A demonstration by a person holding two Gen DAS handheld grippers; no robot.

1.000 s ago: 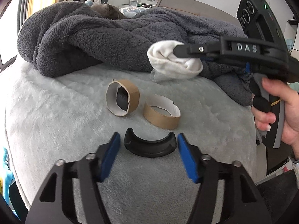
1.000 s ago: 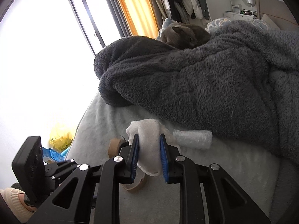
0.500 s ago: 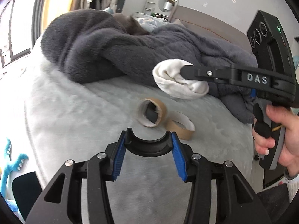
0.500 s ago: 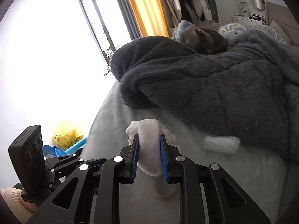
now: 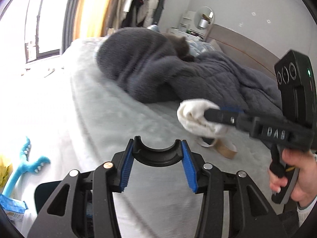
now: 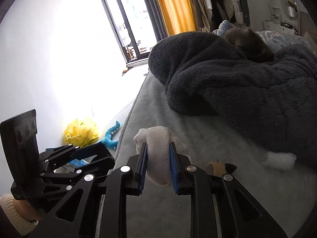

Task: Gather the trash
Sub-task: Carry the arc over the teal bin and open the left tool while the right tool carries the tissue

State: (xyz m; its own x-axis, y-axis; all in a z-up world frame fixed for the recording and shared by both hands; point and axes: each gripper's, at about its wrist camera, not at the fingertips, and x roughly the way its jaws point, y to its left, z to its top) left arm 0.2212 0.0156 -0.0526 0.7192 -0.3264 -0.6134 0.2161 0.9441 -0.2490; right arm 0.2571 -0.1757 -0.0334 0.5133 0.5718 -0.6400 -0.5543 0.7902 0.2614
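Note:
My left gripper [image 5: 157, 154] is shut on a black curved plastic piece [image 5: 157, 155] and holds it above the grey bed [image 5: 122, 115]. My right gripper [image 6: 157, 163] is shut on a white cloth wad [image 6: 158, 148]; both also show in the left wrist view, the gripper [image 5: 210, 115] and the wad [image 5: 195, 117], over the bed. Brown cardboard tape rings [image 5: 223, 148] lie on the bed, partly hidden behind the wad; one shows in the right wrist view [image 6: 215, 167]. A white bubble-wrap roll [image 6: 278, 158] lies against the dark blanket.
A dark fleece blanket [image 6: 227, 83] is heaped on the bed, with a grey cat [image 6: 247, 41] on it. On the floor left of the bed are a yellow plastic bag [image 6: 82, 131], a blue plush toy [image 6: 111, 136] and a blue packet [image 5: 11, 206].
My left gripper closed on the black curved piece and lifted it, swinging left toward the bed's edge. My right gripper, holding the cloth wad, also moved left, away from the rings.

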